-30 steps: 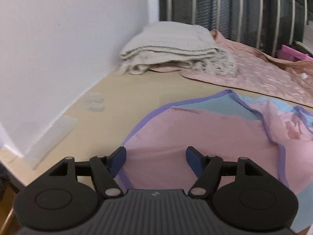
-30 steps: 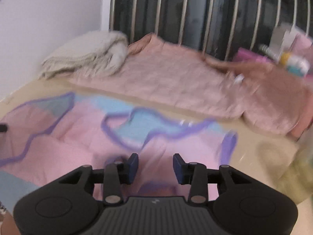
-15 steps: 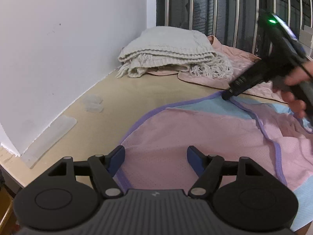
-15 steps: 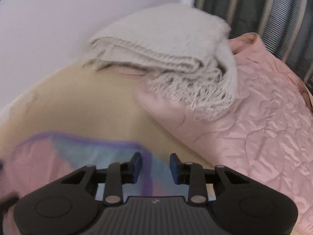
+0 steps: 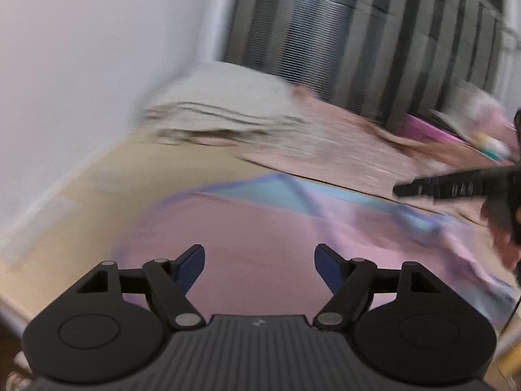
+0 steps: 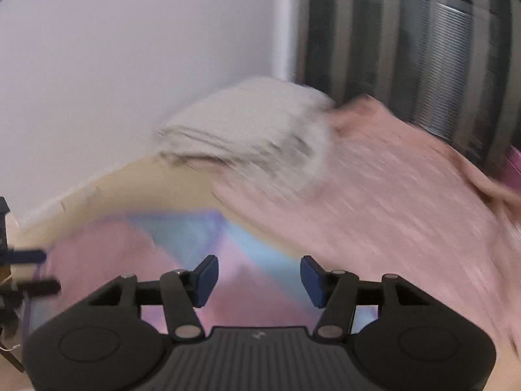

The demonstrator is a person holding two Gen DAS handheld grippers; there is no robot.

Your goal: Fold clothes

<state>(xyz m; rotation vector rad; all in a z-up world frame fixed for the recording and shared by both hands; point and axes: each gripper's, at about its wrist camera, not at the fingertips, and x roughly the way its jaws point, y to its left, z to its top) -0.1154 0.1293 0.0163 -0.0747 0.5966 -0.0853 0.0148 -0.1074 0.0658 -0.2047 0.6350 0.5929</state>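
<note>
A pink garment (image 5: 260, 224) with purple trim and a light-blue panel (image 5: 273, 194) lies spread on the tan bed surface. My left gripper (image 5: 259, 260) hovers open over its near pink part, nothing between the fingers. My right gripper (image 6: 259, 275) is also open and empty, low over the blue and pink cloth (image 6: 192, 234) near its far edge. The left wrist view shows the right gripper (image 5: 423, 189) from the side at the right, held by a hand (image 5: 508, 251). The left gripper's fingers (image 6: 29, 255) show at the right view's left edge. Both views are motion-blurred.
A folded beige blanket (image 5: 224, 110) lies in the corner by the white wall (image 5: 81, 65). A pink quilt (image 6: 390, 202) spreads behind the garment. A slatted headboard (image 5: 374, 39) stands at the back, with small items (image 5: 488, 140) at the far right.
The right gripper has pulled back from the garment's far corner toward the right and its jaws stand wider apart. Both cameras are swinging; the left gripper stays open.
</note>
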